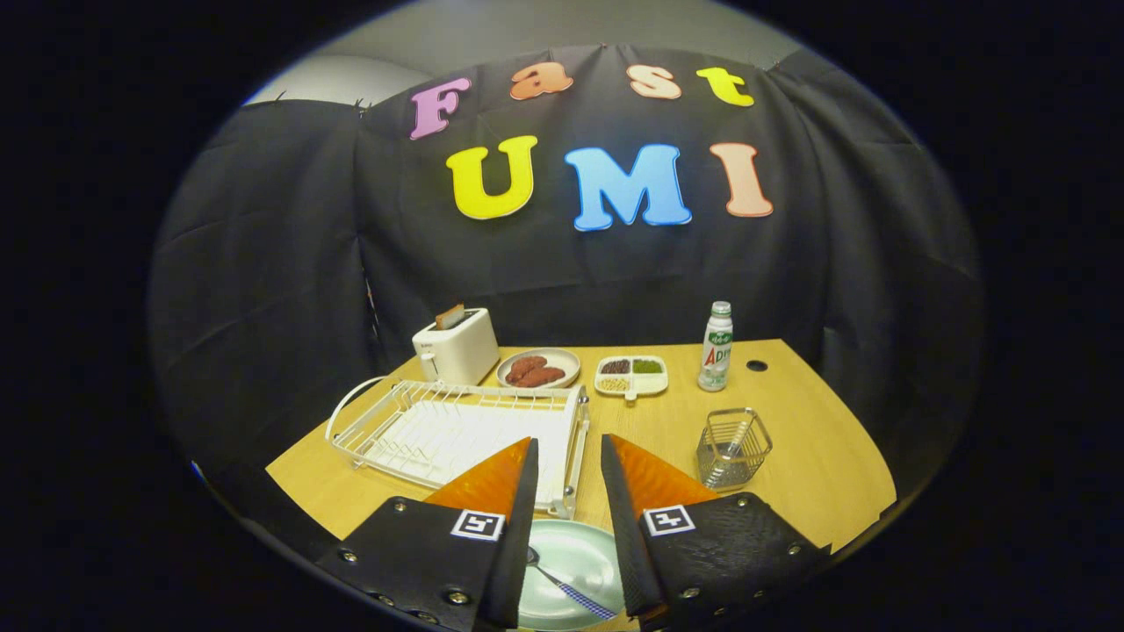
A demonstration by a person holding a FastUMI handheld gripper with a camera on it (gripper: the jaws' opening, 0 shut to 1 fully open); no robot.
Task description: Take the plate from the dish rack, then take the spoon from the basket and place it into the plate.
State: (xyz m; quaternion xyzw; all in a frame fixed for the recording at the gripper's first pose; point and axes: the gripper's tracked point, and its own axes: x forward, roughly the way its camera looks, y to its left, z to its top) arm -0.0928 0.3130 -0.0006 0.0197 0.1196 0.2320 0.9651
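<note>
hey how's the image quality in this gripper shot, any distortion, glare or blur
Gripper view: strong fisheye bending, the table edges curve; soft even light, faint shadows; mild sheen on the plate between the open gripper fingers; the spoon reads sharp; the bottle label is too small to resolve.

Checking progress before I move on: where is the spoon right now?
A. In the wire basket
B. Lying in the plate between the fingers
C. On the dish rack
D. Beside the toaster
B: the spoon lies in the pale green plate, seen in the gap of the open gripper; nothing is between its fingers.
</note>
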